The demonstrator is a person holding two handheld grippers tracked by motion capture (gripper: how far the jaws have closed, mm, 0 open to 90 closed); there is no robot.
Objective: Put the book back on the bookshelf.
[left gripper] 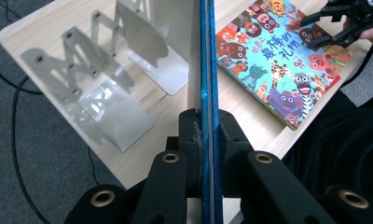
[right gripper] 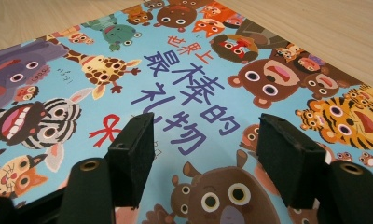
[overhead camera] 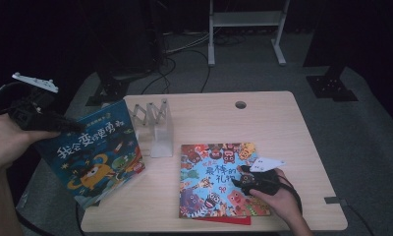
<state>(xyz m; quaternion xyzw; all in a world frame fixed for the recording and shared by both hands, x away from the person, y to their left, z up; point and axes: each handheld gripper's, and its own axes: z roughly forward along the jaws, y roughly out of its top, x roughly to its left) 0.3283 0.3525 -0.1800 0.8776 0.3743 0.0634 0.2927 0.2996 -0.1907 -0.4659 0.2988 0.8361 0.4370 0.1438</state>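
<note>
A: Start at the left gripper (left gripper: 205, 135). What has it got?

B: Its two black jaws are clamped on the edge of a thin dark-blue picture book with an orange monster on the cover (overhead camera: 94, 157). In the left gripper view the book runs edge-on straight up between the pads. From above, it hangs tilted over the table's left edge, just beside the folding silver metal book rack (overhead camera: 155, 128).

A: And the right gripper (overhead camera: 251, 179)?

B: Jaws parted, nothing between them. It rests on a light-blue picture book covered in cartoon animals (right gripper: 175, 93), which lies flat on the pale wooden table (overhead camera: 283, 123), near the front right.

A: How will the held book handle?

B: Light, I'd judge, and fairly stiff at the cover, but thin enough to flex and swing from one pinched edge. The glossy cover looks slippery, so a firm grip near the spine should steady it best. Slotting it between the rack's plates will want it held upright.

A: And the flat one?

B: Harder to lift; an edge has to be raised first. Something red (overhead camera: 224, 220) peeks out beneath its front edge; I can't tell what it is.

A: Counts?

B: Two picture books, one rack, two grippers.
</note>
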